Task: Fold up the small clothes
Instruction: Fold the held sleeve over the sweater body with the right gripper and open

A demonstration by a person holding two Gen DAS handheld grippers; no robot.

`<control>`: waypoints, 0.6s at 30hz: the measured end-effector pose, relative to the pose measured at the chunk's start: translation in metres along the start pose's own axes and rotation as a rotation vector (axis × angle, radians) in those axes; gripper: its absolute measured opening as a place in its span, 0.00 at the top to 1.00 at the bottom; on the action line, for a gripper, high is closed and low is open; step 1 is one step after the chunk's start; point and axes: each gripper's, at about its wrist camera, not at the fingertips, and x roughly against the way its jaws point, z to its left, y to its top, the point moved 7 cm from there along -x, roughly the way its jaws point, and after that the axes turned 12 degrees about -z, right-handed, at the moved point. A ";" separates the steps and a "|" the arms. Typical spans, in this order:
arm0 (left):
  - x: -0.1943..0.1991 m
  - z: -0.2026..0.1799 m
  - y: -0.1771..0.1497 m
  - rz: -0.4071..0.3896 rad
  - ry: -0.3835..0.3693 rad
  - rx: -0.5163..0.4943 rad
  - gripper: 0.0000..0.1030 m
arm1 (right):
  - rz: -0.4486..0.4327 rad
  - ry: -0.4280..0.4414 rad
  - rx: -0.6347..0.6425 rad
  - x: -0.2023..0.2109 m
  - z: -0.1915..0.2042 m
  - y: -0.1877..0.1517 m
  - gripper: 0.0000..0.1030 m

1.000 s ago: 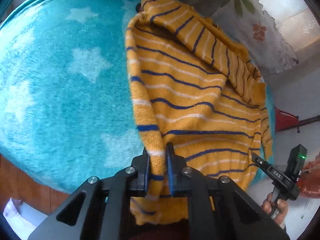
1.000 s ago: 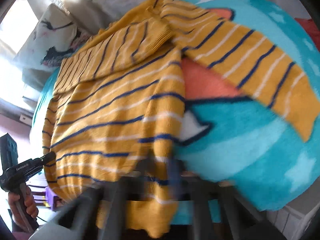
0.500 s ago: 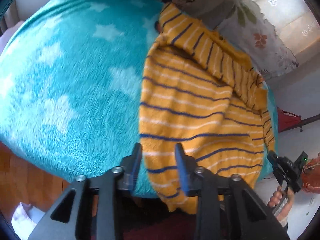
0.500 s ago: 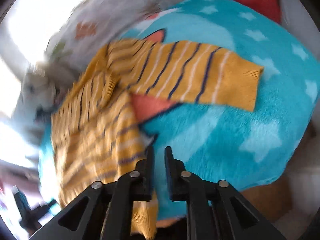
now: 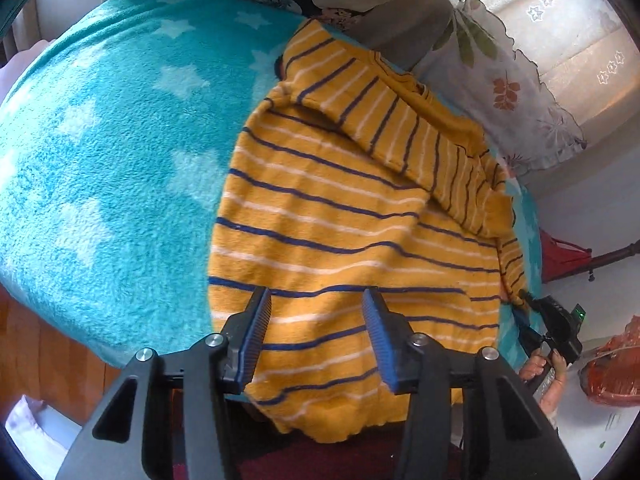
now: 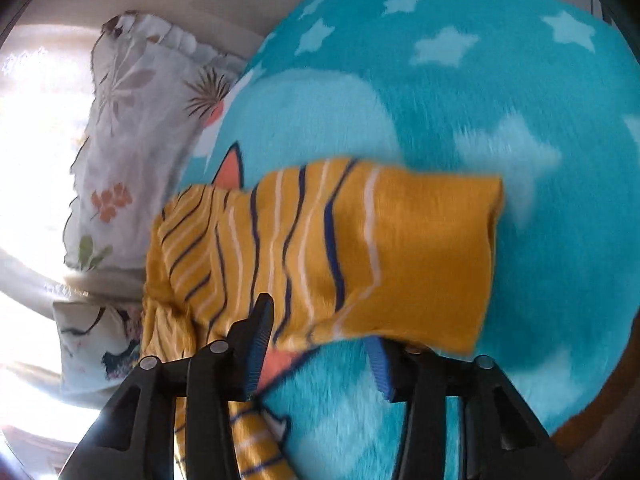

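A yellow sweater [image 5: 340, 220] with blue and white stripes lies flat on the turquoise star blanket [image 5: 120, 160], its hem hanging over the near edge. One sleeve [image 5: 380, 112] is folded across its chest. My left gripper [image 5: 315, 294] hovers over the hem; its jaws are opening and nothing is pinched. In the right wrist view the other sleeve [image 6: 400, 248] stretches out over the blanket [image 6: 480, 100]. My right gripper [image 6: 320, 320] stands open at the sleeve's lower edge, which covers the right fingertip. The right gripper [image 5: 556, 328] also shows at the bed's far side, with a hand [image 5: 540, 368] on it.
Floral pillows [image 6: 140, 140] lie at the head of the bed beside the sweater's collar. Wooden floor [image 5: 40, 344] shows beyond the blanket's edge on the left. A red object [image 5: 560, 256] and an orange-red bag [image 5: 612, 368] sit on the floor at the right.
My left gripper let go of the hem, opened and rose. My right gripper released the sweater's body, swung over to the outstretched sleeve and opened.
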 end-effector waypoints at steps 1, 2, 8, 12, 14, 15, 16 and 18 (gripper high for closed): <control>0.000 -0.002 0.000 -0.004 0.002 0.003 0.55 | 0.002 -0.011 0.017 -0.003 0.001 0.005 0.88; -0.001 -0.005 0.000 -0.008 0.005 0.005 0.55 | 0.003 -0.005 0.031 -0.005 0.002 0.010 0.89; -0.005 -0.020 0.001 -0.036 0.011 0.023 0.54 | -0.127 -0.052 0.187 0.014 0.009 0.081 0.93; -0.012 -0.029 0.000 -0.043 0.005 0.050 0.53 | -0.244 -0.102 0.292 0.031 0.019 0.146 0.94; -0.016 -0.035 -0.001 -0.046 0.000 0.061 0.53 | -0.296 -0.123 0.353 0.038 0.029 0.176 0.94; -0.018 -0.037 -0.001 -0.047 -0.001 0.065 0.53 | -0.313 -0.128 0.385 0.039 0.036 0.188 0.94; -0.020 -0.040 -0.002 -0.047 -0.002 0.069 0.53 | -0.318 -0.125 0.404 0.040 0.040 0.195 0.94; -0.024 -0.044 -0.003 -0.046 -0.002 0.077 0.51 | -0.318 -0.110 0.451 0.036 0.057 0.205 0.94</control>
